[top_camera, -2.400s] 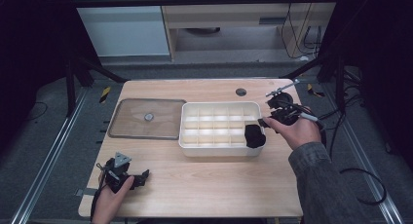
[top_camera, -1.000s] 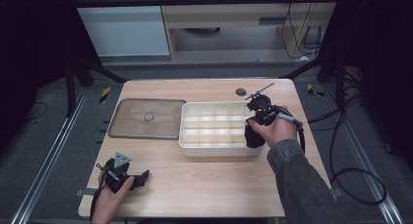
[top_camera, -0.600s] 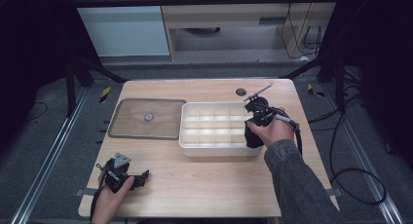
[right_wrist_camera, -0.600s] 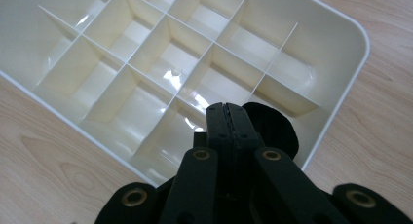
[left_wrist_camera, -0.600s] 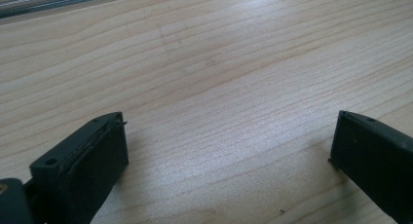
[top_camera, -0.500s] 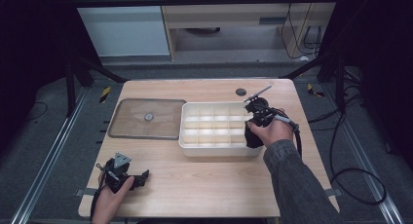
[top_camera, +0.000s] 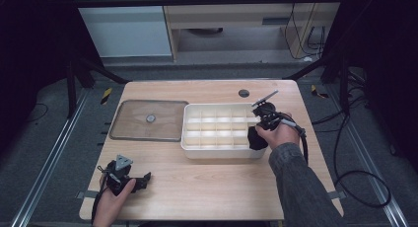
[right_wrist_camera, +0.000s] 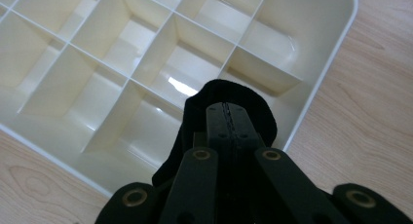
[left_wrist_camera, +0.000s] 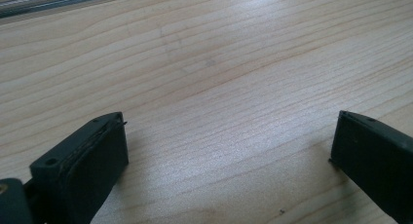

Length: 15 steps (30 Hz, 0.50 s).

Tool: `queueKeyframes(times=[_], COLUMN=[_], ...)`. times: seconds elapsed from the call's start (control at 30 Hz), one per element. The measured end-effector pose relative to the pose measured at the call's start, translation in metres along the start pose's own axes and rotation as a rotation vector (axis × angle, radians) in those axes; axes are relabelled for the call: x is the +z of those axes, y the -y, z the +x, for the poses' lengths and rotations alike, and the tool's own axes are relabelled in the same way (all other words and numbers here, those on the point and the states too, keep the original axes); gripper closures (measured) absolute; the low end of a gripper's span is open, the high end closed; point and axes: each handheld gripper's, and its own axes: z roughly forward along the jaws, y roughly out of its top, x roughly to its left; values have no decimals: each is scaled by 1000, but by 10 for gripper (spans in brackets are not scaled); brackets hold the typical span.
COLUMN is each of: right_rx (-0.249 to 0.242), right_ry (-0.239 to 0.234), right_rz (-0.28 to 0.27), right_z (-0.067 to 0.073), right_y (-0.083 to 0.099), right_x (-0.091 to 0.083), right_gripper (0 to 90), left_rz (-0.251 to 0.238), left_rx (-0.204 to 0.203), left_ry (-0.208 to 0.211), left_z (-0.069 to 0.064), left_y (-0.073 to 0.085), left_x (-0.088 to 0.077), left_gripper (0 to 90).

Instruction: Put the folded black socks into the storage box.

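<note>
At the right of the high view, the right gripper (top_camera: 257,136) has its jaws closed on a black, soft, probably cloth piece (right_wrist_camera: 229,95), over the cream plastic compartment tray's (top_camera: 193,147) lower right corner. At lower left, the left gripper (top_camera: 139,180) rests on the light wooden worktop (top_camera: 217,182) with jaws wide open, nothing between them.

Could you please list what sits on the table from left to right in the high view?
Left tool → clear lid → white divider box → black cloth in the right tool.

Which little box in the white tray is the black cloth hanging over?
The corner box nearest the person, at the right end of the tray. The right gripper holds the black cloth above it.
</note>
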Motion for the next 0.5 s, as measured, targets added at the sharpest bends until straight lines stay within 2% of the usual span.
queueKeyframes(times=[0.17, 0.5], right_rx=[13, -8], right_ry=[0, -2], right_rz=[7, 4], right_z=[-3, 1], right_y=[4, 12], right_x=[6, 15], right_gripper=[900, 900], left_rz=[0, 0], left_rx=[0, -2], left_ry=[0, 0], left_z=[0, 0], left_y=[0, 0], left_x=[0, 0], left_gripper=[0, 0])
